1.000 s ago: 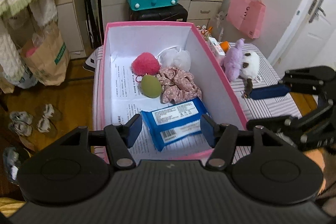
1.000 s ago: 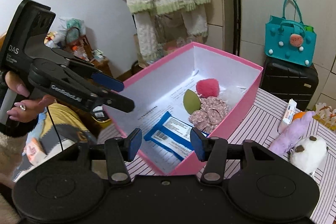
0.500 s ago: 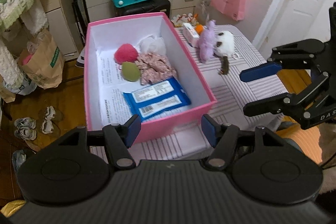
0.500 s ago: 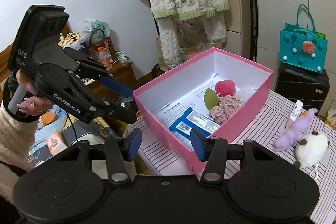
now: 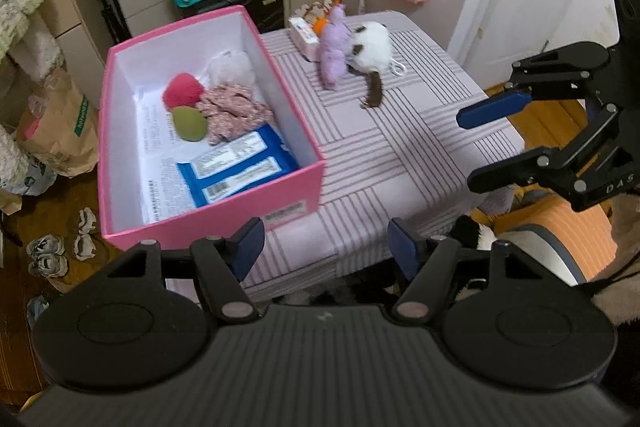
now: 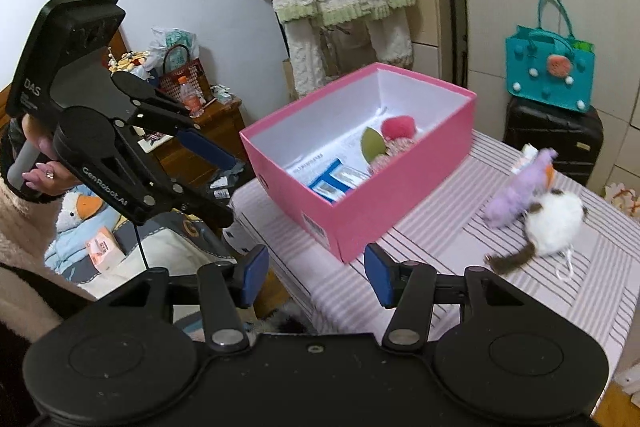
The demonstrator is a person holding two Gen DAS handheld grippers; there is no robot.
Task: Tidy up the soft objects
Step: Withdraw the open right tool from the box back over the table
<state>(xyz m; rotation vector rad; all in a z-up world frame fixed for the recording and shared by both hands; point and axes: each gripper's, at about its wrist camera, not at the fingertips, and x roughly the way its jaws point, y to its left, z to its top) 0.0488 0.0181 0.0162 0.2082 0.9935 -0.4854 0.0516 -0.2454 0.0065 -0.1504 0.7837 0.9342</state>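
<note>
Two plush toys (image 5: 352,51) lie on striped tablecloth (image 5: 400,155) beside pink box (image 5: 216,223).

A: The pink box (image 5: 120,131) looks like matt cardboard, white inside, with printed paper lining the bottom.

B: And the tablecloth (image 5: 400,155) is striped woven cloth. The white plush toy (image 5: 370,47) is fluffy, the purple plush toy (image 5: 334,51) shaggier, the blue packet (image 5: 236,171) glossy plastic.
</note>
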